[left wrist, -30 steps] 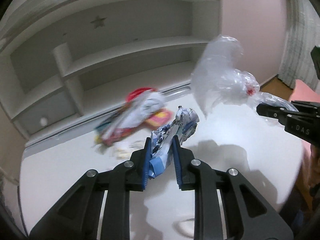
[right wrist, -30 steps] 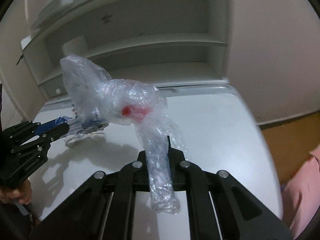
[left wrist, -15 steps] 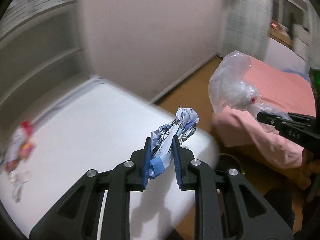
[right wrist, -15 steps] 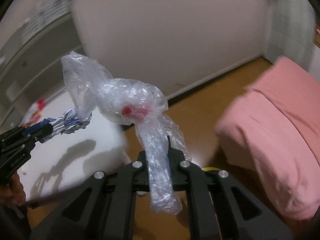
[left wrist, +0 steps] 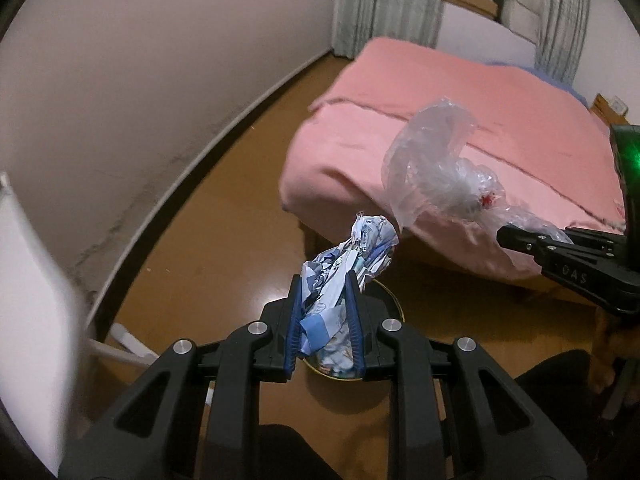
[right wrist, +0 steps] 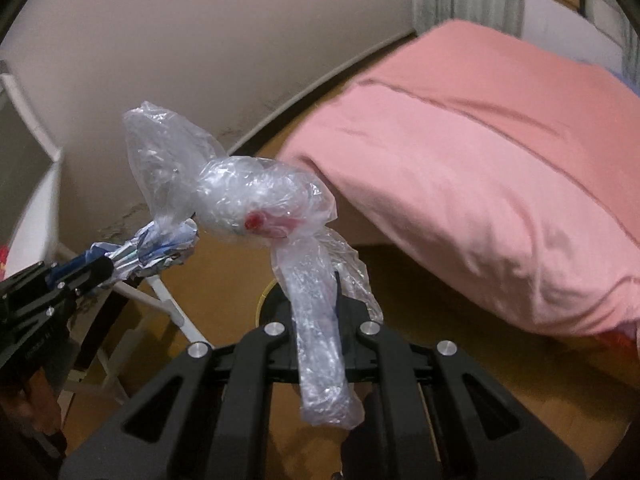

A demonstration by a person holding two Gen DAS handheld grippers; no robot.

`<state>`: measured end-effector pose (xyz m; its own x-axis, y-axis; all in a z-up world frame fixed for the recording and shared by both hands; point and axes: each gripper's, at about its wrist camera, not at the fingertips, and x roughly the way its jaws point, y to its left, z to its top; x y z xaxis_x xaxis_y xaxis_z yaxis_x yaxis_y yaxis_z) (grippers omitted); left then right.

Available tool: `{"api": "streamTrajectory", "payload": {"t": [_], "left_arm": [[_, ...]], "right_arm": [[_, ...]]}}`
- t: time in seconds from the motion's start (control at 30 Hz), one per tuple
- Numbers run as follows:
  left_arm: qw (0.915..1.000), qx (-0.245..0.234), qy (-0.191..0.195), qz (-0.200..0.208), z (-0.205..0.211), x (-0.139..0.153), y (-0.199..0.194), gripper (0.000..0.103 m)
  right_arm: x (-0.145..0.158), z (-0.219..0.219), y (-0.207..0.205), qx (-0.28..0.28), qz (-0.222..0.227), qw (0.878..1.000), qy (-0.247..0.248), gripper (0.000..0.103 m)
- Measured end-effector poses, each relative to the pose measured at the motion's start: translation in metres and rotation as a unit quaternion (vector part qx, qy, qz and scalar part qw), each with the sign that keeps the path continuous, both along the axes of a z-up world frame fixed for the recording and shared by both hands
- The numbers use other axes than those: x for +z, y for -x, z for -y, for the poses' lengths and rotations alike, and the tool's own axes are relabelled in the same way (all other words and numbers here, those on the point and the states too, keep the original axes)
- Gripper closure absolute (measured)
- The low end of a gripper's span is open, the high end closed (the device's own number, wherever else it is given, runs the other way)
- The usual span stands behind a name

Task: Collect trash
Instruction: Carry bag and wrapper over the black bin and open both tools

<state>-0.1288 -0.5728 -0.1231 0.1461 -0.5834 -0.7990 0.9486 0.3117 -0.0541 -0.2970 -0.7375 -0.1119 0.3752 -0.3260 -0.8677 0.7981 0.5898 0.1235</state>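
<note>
**Now both pieces of trash hang over the floor, not the tabletop**

Since a second ago the view has swung from the white tabletop and shelves to the wooden floor and bed, so both loads are off the tabletop and near the bin.

The crumpled blue-and-white paper wrapper (left wrist: 347,268) sits low centre in the left wrist view, pinched in the left gripper (left wrist: 323,312), whose jaws are closed tight on it. Directly beneath shows the yellow-rimmed bin (left wrist: 394,302), mostly hidden by the gripper. The clear plastic bag (right wrist: 256,200), with a red spot inside, stands mid-frame in the right wrist view; the right gripper (right wrist: 316,320) has its jaws closed on the bag's twisted neck.

My reading: release over the bin comes next. The pink bed (left wrist: 440,120) fills the upper right, the white table's edge (left wrist: 24,280) the left; nothing blocks the drop, though the bag almost touches the wrapper.
</note>
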Motion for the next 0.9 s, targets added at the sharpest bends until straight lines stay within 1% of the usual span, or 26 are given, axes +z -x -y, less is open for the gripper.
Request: {"api": "streamTrajectory", "payload": {"t": [0.03,0.13,0.2,0.27,0.33,0.4,0.53,0.63,0.9], "left_arm": [[1.0,-0.004,-0.005,-0.002,0.006,-0.01,0.002,0.083],[0.9997,-0.008,-0.02,-0.01,0.021,-0.04,0.006,0.083],[0.9992,-0.008,-0.035,-0.018,0.025,-0.06,0.006,0.083],[0.9987,-0.009,-0.048,-0.017,0.029,-0.074,0.004,0.083],[0.9978,-0.007,-0.062,-0.022,0.031,-0.091,0.003,0.083],[0.9969,-0.004,-0.074,-0.027,0.03,-0.103,0.002,0.083],[0.9963,-0.003,-0.081,-0.027,0.03,-0.113,0.001,0.083],[0.9961,-0.002,-0.084,-0.028,0.03,-0.117,0.002,0.083],[0.9958,0.0,-0.086,-0.032,0.032,-0.12,-0.002,0.083]], "right_arm": [[-0.007,0.002,0.005,-0.004,-0.003,1.0,-0.005,0.095],[-0.04,0.008,0.009,-0.014,-0.017,0.999,-0.029,0.095],[-0.062,0.01,0.007,-0.018,-0.025,0.999,-0.042,0.095],[-0.08,0.01,0.007,-0.022,-0.032,0.998,-0.054,0.095],[-0.105,0.015,0.009,-0.027,-0.042,0.996,-0.072,0.095],[-0.125,0.017,0.009,-0.028,-0.057,0.994,-0.085,0.095],[-0.158,0.022,0.003,-0.034,-0.079,0.989,-0.124,0.095],[-0.164,0.023,-0.001,-0.033,-0.078,0.988,-0.132,0.095],[-0.164,0.022,-0.009,-0.025,-0.061,0.988,-0.139,0.095]]}}
